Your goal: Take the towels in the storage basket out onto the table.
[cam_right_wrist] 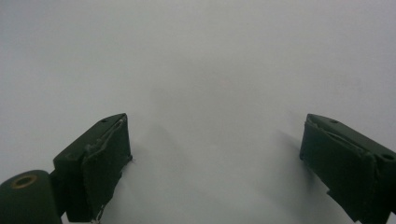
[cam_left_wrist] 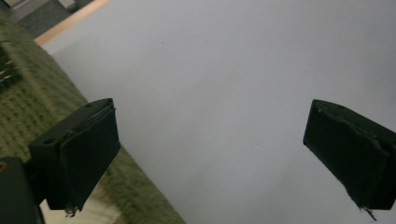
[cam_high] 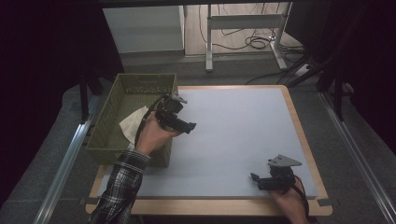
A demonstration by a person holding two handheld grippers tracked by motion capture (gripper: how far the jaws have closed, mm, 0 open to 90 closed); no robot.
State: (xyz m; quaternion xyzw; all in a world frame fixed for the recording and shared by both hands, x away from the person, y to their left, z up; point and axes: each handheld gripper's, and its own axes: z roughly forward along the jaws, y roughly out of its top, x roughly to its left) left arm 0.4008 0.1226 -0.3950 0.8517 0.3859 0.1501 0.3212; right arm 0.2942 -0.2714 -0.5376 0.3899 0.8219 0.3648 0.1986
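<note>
Jaws on both tools stand wide apart with nothing between them. The left gripper [cam_high: 187, 125] hangs over the near right edge of the green basket [cam_high: 113, 105], its tips pointing out across the pale mat [cam_high: 238, 126]; in the left gripper view one pad [cam_left_wrist: 86, 156] sits above the woven basket rim [cam_left_wrist: 28, 107] and the other over bare mat. The cream cloth [cam_high: 134, 123] lies inside the basket, against its right wall, just behind the left hand [cam_high: 154, 136]. The right gripper [cam_high: 259, 180] rests low at the near right corner of the mat, well apart from the basket.

The cloth looks already dropped in, so the step in hand appears to be bringing the left tool clear. To do it well, lift slightly before drawing back so the pad beside the rim does not catch the weave and drag the basket. Keep the jaws spread, and leave the right tool parked where it is.
</note>
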